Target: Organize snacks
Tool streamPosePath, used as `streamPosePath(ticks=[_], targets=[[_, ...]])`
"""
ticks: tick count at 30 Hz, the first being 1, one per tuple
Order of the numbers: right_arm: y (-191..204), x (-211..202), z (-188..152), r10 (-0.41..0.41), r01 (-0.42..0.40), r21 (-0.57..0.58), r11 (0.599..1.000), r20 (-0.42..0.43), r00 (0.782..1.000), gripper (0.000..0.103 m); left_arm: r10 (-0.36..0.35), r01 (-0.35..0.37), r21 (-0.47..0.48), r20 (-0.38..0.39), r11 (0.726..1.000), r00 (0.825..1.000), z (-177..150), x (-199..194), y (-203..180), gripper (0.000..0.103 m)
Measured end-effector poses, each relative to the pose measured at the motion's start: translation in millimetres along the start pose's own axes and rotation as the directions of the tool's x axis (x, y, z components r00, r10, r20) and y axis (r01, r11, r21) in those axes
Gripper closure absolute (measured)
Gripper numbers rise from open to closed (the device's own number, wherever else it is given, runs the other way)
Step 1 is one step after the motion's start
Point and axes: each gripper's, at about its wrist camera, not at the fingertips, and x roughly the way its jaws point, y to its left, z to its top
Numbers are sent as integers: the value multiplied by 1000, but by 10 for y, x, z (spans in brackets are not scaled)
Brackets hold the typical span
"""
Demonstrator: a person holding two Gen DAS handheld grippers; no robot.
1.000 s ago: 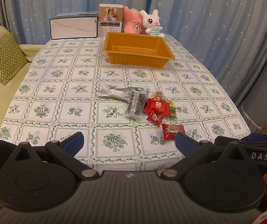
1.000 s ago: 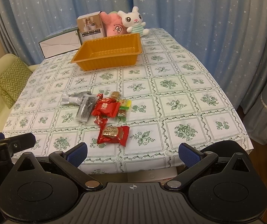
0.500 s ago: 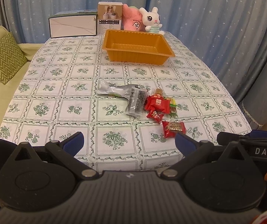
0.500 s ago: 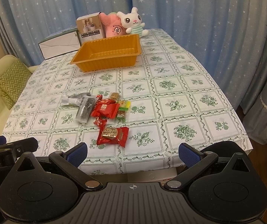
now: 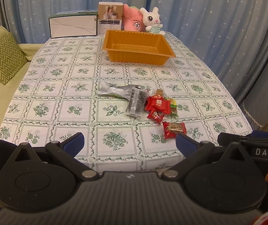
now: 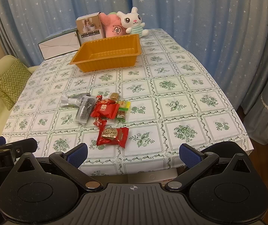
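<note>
Orange ribbed plastic tray [image 5: 137, 47], rectangular with a flared rim, sits empty toward the far edge of the worktop [image 5: 59, 86], which wears a glossy cloth of white squares with green leaf prints. Snack pile lies about mid-worktop, nearer the near edge than the tray: crinkled silver foil pouch [image 5: 113, 91] on the left, a clear flat packet with dark contents [image 5: 136, 104] touching it, a shiny red pillow pack [image 5: 158, 104] beside that, a small red twisted candy [image 5: 155, 115] just in front, green-yellow wrapped sweets [image 6: 123, 106] on the right side, a small brown candy [image 6: 114, 96] at the far side. One red pack with gold print [image 6: 113, 134] lies apart, closest to the near edge.

Left gripper [image 5: 129, 143] hangs over the near edge, fingers [image 5: 74, 144] spread wide, blue textured pads, nothing between them. Right gripper [image 6: 133, 153] same: fingers [image 6: 189, 154] wide apart, empty, over the near edge just short of the gold-print pack. Both bodies matte black, ridged.

Along the far edge: a white folded carton [image 5: 73, 27], a small upright printed box [image 5: 110, 17], a pink plush [image 5: 133, 20], a white bunny plush [image 5: 152, 21]. Blue star-print curtains [image 5: 208, 18] behind; a green zigzag cushion [image 5: 1, 61] on a pale sofa off the left edge.
</note>
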Motion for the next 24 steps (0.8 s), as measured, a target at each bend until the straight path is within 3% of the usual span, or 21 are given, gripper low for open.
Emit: streamPosePath(ticks=[15, 24], targets=[[-27, 27, -24, -3, 3, -5, 1000, 24, 1000, 0, -23, 23, -23, 0, 999, 1000, 37, -7, 25, 0], [52, 93, -7, 45, -42, -62, 997, 45, 998, 0, -62, 64, -52, 36, 997, 997, 280, 21, 87, 0]])
